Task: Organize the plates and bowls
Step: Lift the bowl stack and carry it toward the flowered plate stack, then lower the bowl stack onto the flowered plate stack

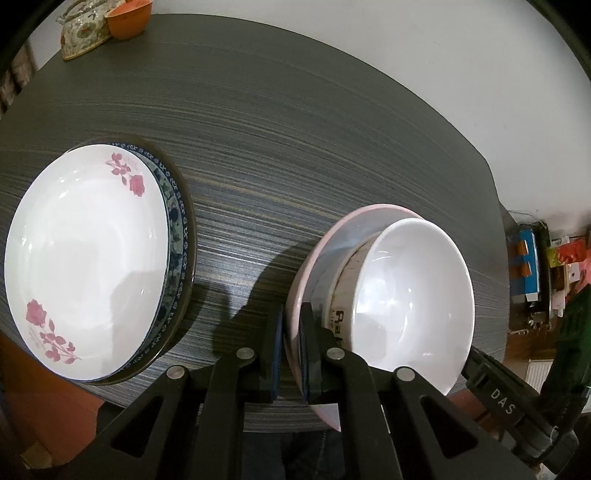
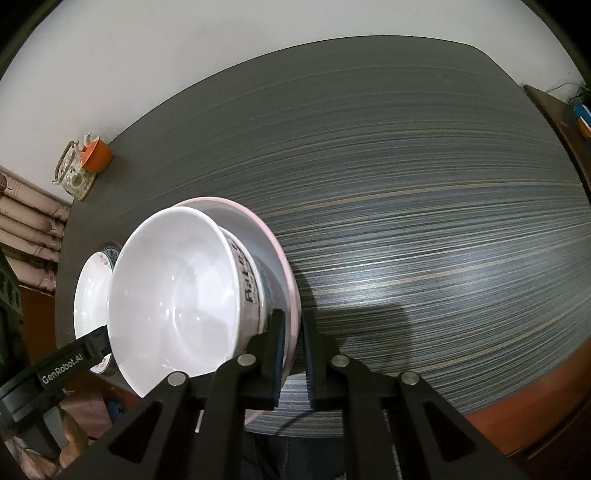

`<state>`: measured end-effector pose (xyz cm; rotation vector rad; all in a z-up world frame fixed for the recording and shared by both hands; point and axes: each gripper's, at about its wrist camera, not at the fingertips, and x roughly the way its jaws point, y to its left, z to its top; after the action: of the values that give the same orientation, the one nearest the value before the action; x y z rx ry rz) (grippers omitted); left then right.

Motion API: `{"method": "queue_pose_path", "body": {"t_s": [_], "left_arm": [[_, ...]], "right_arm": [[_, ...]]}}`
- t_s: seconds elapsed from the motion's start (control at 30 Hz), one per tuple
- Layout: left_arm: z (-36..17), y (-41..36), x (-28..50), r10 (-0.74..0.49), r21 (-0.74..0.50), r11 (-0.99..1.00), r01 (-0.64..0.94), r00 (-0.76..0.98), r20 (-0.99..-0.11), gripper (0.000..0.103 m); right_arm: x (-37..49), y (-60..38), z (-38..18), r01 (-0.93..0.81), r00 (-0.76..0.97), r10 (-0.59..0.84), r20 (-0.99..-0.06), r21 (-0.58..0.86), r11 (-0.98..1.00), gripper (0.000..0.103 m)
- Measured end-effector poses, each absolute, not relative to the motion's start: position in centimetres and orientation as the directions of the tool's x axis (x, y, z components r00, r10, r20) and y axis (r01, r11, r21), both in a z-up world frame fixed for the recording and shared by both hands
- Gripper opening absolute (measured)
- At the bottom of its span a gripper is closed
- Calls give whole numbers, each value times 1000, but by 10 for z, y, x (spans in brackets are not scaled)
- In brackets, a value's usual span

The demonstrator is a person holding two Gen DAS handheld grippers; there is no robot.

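Note:
A pink-rimmed plate [image 1: 317,254] carries a white bowl with black lettering [image 1: 410,295] on the dark striped table [image 1: 295,129]. My left gripper [image 1: 291,350] is shut on the plate's left rim. My right gripper [image 2: 291,350] is shut on the plate's [image 2: 284,266] opposite rim, with the bowl [image 2: 177,295] to its left. A white plate with pink roses [image 1: 85,258] lies on a blue-patterned plate [image 1: 177,236] at the left, also in the right wrist view [image 2: 90,295].
An orange bowl [image 1: 129,20] and a floral teapot [image 1: 85,33] stand at the table's far corner, also in the right wrist view [image 2: 96,155]. The other gripper's body shows in each view [image 1: 517,402] [image 2: 55,373]. Clutter lies beyond the right table edge [image 1: 535,266].

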<state>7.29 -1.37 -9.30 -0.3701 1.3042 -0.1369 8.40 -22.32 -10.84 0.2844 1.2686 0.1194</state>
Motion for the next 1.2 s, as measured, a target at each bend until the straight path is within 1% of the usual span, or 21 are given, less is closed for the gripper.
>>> {"method": "queue_pose_path", "body": {"t_s": [0.3, 0.67, 1.2], "left_arm": [[-91, -14, 71, -305, -344, 933, -106, 274, -912, 5], [-78, -12, 71, -298, -344, 933, -103, 310, -903, 5], [-51, 16, 56, -257, -335, 930, -154, 382, -888, 6]], "right_arm": [[81, -225, -107, 68, 306, 246, -920, 279, 958, 10], [80, -220, -92, 49, 340, 243, -909, 275, 960, 10], [84, -188, -62, -41, 365, 278, -889, 283, 958, 10]]}}
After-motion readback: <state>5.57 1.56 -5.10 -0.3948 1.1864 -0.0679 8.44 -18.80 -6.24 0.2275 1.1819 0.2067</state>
